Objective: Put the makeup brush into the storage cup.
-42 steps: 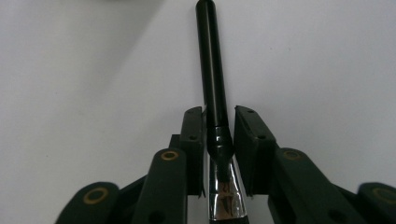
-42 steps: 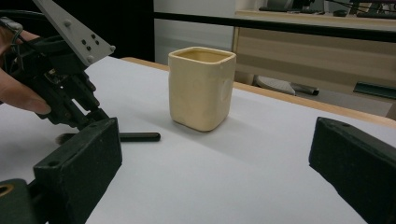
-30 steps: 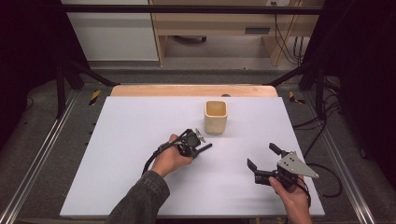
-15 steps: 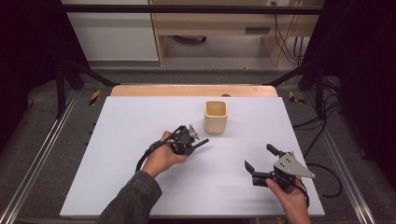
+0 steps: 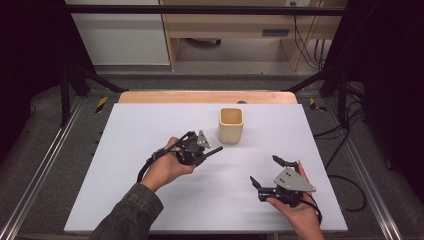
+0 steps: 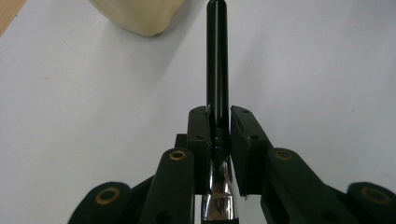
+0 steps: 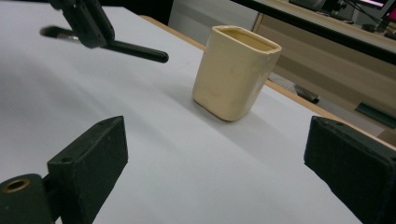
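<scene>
Your left gripper (image 5: 202, 150) clamps the brush (image 6: 217, 70), handle aimed level at the cup (image 5: 231, 125) just beyond; right gripper (image 5: 267, 172) gapes empty, farther off.

Beyond the white table (image 5: 150, 125) with its wooden far edge (image 5: 207, 96), a wooden shelf unit (image 5: 235, 30) and a white cabinet (image 5: 117, 35) stand on grey floor (image 5: 210, 80), darkness at both sides.
</scene>
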`<state>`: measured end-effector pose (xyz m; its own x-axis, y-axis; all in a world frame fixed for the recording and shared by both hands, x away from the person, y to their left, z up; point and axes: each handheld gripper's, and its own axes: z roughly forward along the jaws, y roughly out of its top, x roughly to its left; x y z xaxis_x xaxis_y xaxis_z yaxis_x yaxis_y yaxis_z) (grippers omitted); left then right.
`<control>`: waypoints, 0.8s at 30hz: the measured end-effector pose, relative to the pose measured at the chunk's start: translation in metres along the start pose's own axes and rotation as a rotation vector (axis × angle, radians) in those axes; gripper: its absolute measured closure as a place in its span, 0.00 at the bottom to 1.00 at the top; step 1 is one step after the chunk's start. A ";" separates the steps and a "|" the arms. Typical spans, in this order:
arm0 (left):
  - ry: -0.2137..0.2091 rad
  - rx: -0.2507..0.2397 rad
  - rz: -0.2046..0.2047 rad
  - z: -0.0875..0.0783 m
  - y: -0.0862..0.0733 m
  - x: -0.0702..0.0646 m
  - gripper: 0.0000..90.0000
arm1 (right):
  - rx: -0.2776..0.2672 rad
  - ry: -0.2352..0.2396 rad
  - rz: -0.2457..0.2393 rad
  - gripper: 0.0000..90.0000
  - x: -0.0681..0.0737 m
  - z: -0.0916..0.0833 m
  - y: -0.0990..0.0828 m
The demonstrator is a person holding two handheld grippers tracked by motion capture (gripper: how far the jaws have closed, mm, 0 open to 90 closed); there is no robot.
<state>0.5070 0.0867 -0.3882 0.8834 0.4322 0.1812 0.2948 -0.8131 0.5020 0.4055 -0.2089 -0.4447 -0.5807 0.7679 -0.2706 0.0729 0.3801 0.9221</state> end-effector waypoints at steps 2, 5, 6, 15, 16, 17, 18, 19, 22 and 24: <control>0.000 0.001 0.005 -0.002 0.000 0.001 0.87 | 0.011 -0.008 -0.036 0.08 0.005 0.003 0.004; -0.007 -0.003 0.005 -0.005 0.000 0.001 0.87 | 0.023 -0.022 -0.101 0.09 0.012 0.006 0.009; -0.005 -0.001 0.007 -0.005 0.001 0.001 0.87 | 0.023 -0.017 -0.111 0.09 0.015 0.007 0.010; -0.028 -0.002 0.025 -0.003 0.007 -0.005 0.87 | 0.030 -0.006 -0.196 0.09 0.032 0.012 0.017; -0.028 -0.002 0.025 -0.003 0.007 -0.005 0.87 | 0.030 -0.006 -0.196 0.09 0.032 0.012 0.017; -0.031 0.000 0.027 -0.002 0.008 -0.005 0.87 | 0.031 -0.010 -0.204 0.09 0.033 0.013 0.018; -0.033 0.001 0.031 -0.002 0.009 -0.006 0.87 | 0.030 -0.010 -0.212 0.10 0.035 0.013 0.019; -0.038 0.000 0.034 -0.001 0.010 -0.008 0.87 | 0.033 -0.013 -0.236 0.10 0.038 0.014 0.020; -0.044 0.004 0.046 0.000 0.012 -0.011 0.87 | 0.036 -0.003 -0.242 0.11 0.041 0.015 0.021; -0.046 0.006 0.054 0.001 0.013 -0.012 0.87 | 0.032 0.008 -0.249 0.11 0.044 0.017 0.022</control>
<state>0.5004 0.0701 -0.3845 0.9140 0.3693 0.1683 0.2485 -0.8371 0.4874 0.3952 -0.1583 -0.4404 -0.5905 0.6442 -0.4861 -0.0479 0.5733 0.8180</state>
